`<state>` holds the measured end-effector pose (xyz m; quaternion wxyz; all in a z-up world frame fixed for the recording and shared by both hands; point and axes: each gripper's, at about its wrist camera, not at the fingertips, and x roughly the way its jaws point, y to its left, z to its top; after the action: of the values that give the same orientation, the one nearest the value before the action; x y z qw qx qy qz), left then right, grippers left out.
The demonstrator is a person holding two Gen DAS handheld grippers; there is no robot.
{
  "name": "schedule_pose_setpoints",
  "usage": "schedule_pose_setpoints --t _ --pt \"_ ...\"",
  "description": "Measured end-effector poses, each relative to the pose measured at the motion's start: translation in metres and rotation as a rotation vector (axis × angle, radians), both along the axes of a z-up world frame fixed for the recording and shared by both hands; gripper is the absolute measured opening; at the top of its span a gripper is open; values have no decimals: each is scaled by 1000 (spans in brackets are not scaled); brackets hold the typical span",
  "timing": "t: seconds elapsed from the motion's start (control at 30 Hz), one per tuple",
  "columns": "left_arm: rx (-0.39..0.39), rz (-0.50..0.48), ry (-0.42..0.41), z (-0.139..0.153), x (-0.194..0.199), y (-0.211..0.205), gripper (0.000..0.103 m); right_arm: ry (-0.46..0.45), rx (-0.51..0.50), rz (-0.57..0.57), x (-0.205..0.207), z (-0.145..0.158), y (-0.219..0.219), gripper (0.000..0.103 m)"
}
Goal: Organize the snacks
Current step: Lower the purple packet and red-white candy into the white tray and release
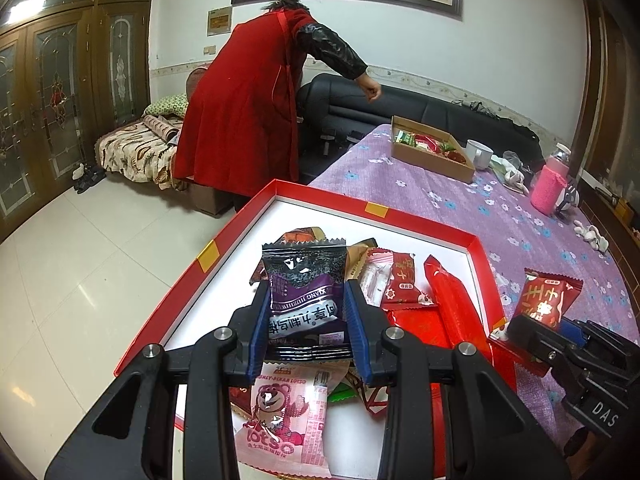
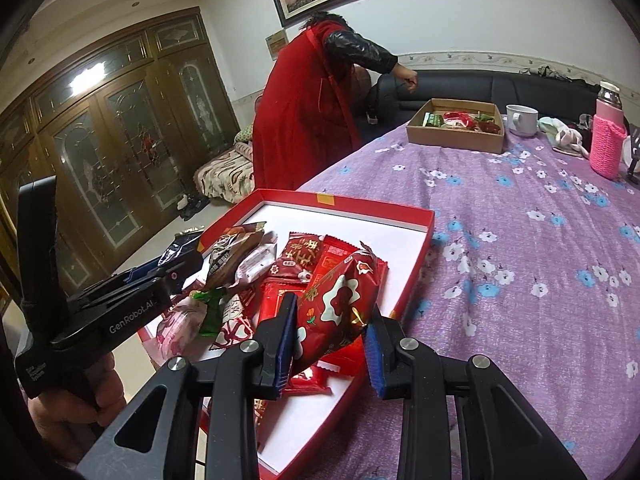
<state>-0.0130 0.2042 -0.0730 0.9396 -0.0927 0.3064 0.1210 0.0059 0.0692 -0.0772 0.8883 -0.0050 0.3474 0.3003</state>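
Observation:
My left gripper [image 1: 307, 308] is shut on a dark purple snack packet [image 1: 304, 288] and holds it above the red tray [image 1: 320, 194]. My right gripper [image 2: 332, 332] is shut on a red snack packet with white flowers [image 2: 340, 308] over the tray's right side [image 2: 420, 248]. That gripper [image 1: 538, 326] and its red packet [image 1: 544, 296] also show in the left wrist view. Several snacks lie in the tray, among them a pink Lotso packet [image 1: 280, 420] and red packets [image 1: 452, 304]. The left gripper [image 2: 176, 264] shows at the left of the right wrist view.
A brown cardboard box [image 2: 452, 136] with snacks stands at the far end of the purple flowered tablecloth [image 2: 520, 260]. A white mug [image 2: 520, 118] and a pink-sleeved bottle [image 2: 608, 140] stand beside it. A person in red [image 2: 304, 112] bends by a black sofa [image 2: 460, 84].

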Motion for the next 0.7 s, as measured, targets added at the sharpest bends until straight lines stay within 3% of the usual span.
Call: schedule_pose_setpoints --t 0.7 --pt "-10 -18 20 -6 6 5 33 6 -25 53 4 -3 28 31"
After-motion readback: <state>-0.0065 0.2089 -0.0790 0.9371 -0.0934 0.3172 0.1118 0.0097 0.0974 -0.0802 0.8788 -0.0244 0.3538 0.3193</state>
